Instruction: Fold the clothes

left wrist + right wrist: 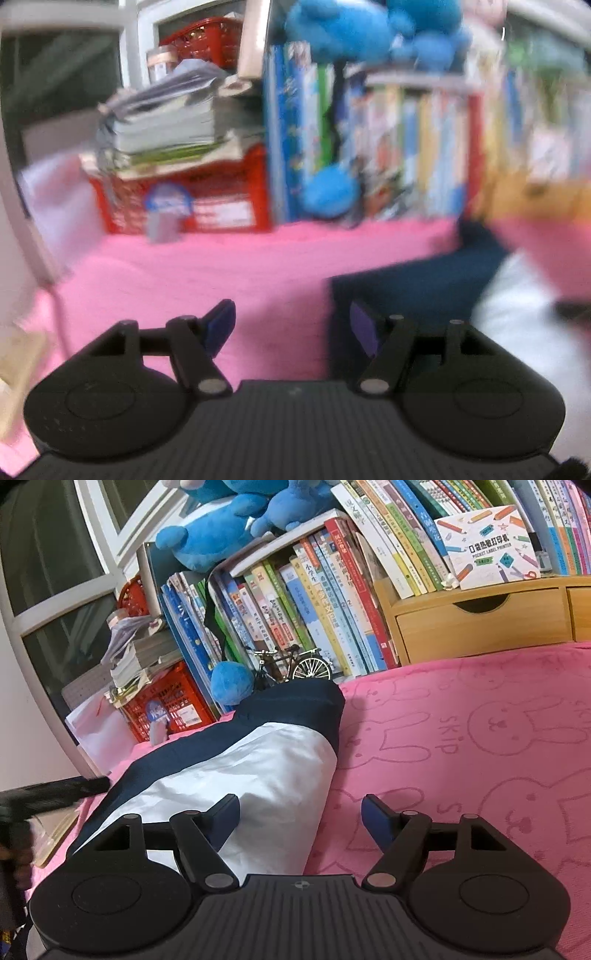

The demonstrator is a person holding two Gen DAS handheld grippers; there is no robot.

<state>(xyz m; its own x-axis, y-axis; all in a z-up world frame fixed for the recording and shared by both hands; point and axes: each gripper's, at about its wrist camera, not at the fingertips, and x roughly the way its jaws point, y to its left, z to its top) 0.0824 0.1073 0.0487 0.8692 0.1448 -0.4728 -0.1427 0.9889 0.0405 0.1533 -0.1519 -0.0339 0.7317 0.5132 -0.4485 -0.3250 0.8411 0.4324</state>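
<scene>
A folded navy and white garment (258,760) lies lengthwise on the pink rabbit-print blanket (461,738). My right gripper (301,803) stands open just above its near right edge, the left finger over the white cloth and the right finger over the blanket, with nothing pinched. The left wrist view is blurred. There my left gripper (291,314) is open over the bare blanket (221,266), and the garment's (406,284) navy edge lies beside its right finger. Nothing sits between its fingers.
Behind the blanket stand rows of books (332,609), a red crate (166,705) under stacked papers, blue plush toys (221,528), a small model bicycle (291,664) and a wooden drawer unit (480,624). A window (55,554) is at the left.
</scene>
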